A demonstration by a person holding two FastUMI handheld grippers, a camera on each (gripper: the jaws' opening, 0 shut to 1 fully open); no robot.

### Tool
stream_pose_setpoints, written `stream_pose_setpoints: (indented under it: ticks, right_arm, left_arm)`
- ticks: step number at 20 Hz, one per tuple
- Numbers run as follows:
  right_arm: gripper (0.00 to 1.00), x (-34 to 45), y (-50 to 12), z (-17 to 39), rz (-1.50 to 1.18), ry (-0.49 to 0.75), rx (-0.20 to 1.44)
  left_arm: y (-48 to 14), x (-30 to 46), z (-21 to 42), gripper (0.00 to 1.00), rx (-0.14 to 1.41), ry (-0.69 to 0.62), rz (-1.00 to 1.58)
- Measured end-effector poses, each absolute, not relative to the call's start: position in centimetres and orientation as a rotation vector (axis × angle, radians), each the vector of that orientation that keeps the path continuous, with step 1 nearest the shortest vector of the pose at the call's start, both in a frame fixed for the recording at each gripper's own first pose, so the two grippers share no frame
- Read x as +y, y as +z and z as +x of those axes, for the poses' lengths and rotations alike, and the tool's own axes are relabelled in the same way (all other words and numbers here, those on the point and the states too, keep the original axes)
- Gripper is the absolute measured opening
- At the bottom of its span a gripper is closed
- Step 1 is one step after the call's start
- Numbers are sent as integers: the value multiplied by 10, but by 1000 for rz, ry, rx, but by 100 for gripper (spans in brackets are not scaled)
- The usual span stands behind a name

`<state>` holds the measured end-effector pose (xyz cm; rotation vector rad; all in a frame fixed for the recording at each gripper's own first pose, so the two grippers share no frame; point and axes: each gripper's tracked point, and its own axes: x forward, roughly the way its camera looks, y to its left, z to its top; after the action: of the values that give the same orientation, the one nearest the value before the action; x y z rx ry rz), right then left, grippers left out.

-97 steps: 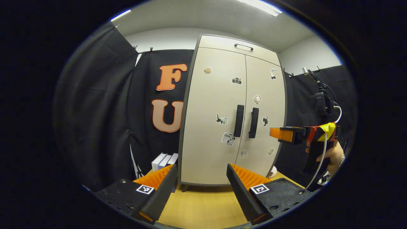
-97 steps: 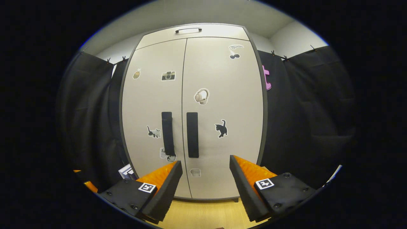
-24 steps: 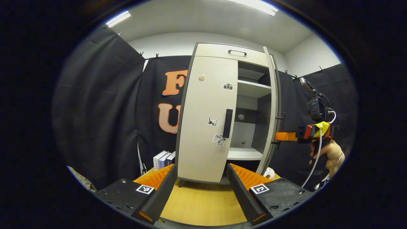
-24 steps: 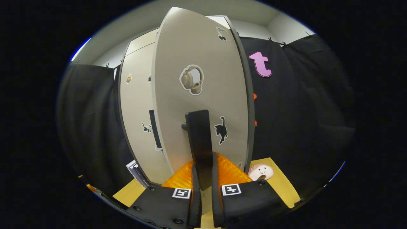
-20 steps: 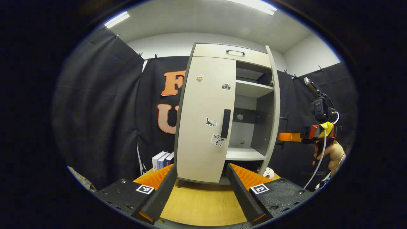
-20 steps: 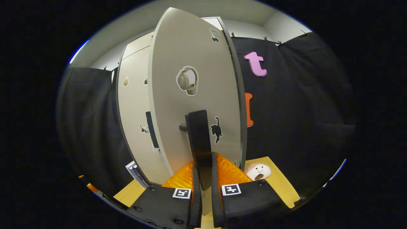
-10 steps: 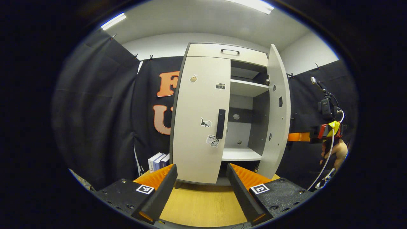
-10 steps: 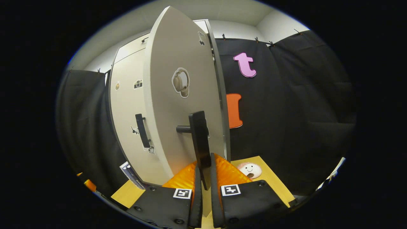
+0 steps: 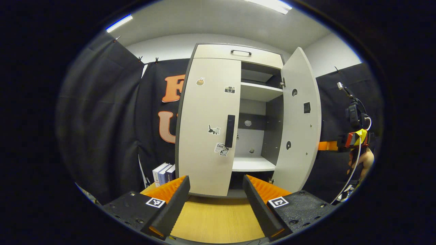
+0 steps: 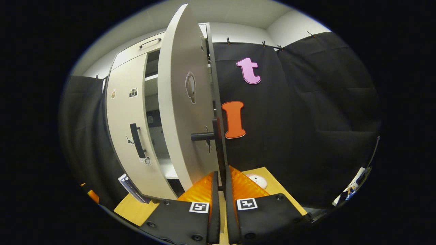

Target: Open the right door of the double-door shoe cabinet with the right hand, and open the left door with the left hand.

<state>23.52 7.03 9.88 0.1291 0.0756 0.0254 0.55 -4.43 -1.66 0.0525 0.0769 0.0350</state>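
The beige shoe cabinet stands on a wooden table (image 9: 218,219). Its right door (image 9: 300,119) is swung wide open, inner face showing in the left gripper view. My right gripper (image 10: 220,177) is shut on that door's black handle (image 10: 220,149); from the left gripper view it sits beyond the door's edge as the right gripper (image 9: 324,146) held by a hand (image 9: 365,159). The left door (image 9: 207,129) is closed, its black handle (image 9: 230,131) in front of my left gripper (image 9: 216,190), which is open and some way back from it.
Inside the cabinet are white shelves (image 9: 253,164). A top drawer (image 9: 238,52) sits above the doors. Books (image 9: 162,172) stand left of the cabinet; a small plush toy (image 10: 254,180) lies on the table right of it. Black cloth walls surround the booth.
The right door has swung further open, pulled by my right gripper on its handle. The left gripper stays open and has barely moved.
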Motion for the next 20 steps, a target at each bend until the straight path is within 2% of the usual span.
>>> stream_pose_setpoints:
  ticks: [3,17,19,20]
  right_arm:
    - [10,59,100,236,143,-23,64]
    - [9,54,105,223,178,1,57]
    - [10,52,107,216,177,-6,50]
    - [22,50,109,213,176,-5,46]
  left_arm:
    - [-12,-47,20,95,66,28,53]
    - [-8,-71,110,95,72,-46,51]
    - [-7,-73,125,95,69,-44,57]
    - [-6,-75,133,95,63,-45,59]
